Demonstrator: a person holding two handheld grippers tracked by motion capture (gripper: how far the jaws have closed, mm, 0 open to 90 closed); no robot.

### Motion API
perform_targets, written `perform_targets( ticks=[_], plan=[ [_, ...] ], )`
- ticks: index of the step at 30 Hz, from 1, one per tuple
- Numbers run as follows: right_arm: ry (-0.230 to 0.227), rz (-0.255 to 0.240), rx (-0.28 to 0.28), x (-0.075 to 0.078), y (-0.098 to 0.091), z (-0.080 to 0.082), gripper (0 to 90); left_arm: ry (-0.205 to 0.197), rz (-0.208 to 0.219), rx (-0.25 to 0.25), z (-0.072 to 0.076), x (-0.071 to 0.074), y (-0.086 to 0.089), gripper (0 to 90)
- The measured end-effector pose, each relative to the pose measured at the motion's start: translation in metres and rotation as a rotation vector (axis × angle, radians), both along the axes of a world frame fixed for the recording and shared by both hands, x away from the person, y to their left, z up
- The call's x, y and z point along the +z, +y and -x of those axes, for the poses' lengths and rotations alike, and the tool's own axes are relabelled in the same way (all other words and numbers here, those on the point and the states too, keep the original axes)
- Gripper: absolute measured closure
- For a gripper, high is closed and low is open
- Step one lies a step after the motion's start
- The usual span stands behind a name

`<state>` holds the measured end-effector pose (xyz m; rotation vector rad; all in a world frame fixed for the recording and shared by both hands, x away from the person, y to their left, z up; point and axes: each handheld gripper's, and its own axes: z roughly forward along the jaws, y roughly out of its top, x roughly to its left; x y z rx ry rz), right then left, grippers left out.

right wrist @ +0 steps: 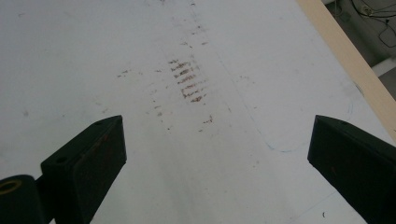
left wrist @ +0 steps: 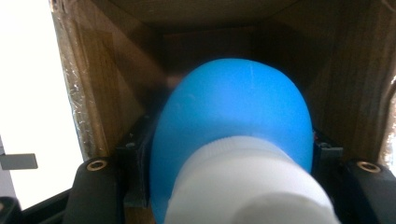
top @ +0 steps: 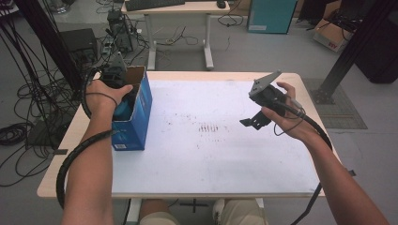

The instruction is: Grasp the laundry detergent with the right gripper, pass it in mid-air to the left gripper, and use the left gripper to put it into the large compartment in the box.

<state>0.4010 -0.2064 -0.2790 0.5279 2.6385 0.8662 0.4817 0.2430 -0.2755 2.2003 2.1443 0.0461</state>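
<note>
Blue cardboard box (top: pixel 136 112) standing at the table's (top: pixel 244 164) left edge, its brown walls crowding the blue bottle (left wrist: pixel 233 126), white tabletop lying open rightward.

I count one blue bottle (left wrist: pixel 233 121) with one white cap (left wrist: pixel 247 182), pinched between my left fingers, and one blue cardboard box (top: pixel 136 117) open at the top, its walls all around those fingers. I hold two grippers, one per hand: my left gripper (top: pixel 115 77) and my right gripper (top: pixel 256 121). Below my spread right fingers (right wrist: pixel 88 163) there is one white table (top: pixel 234 154), bearing one patch of brown scuff marks (right wrist: pixel 189 81) just ahead of them.
</note>
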Motion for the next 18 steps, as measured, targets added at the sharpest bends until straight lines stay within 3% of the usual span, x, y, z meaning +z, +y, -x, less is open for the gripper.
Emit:
perform_targets(
  ticks=[18],
  plan=[
    [0.001,0.007,-0.012,0.0022,-0.0034,0.0009,4.4,0.006,-0.012,-0.029,-0.0002,-0.0009,-0.0066,35.7]
  ],
)
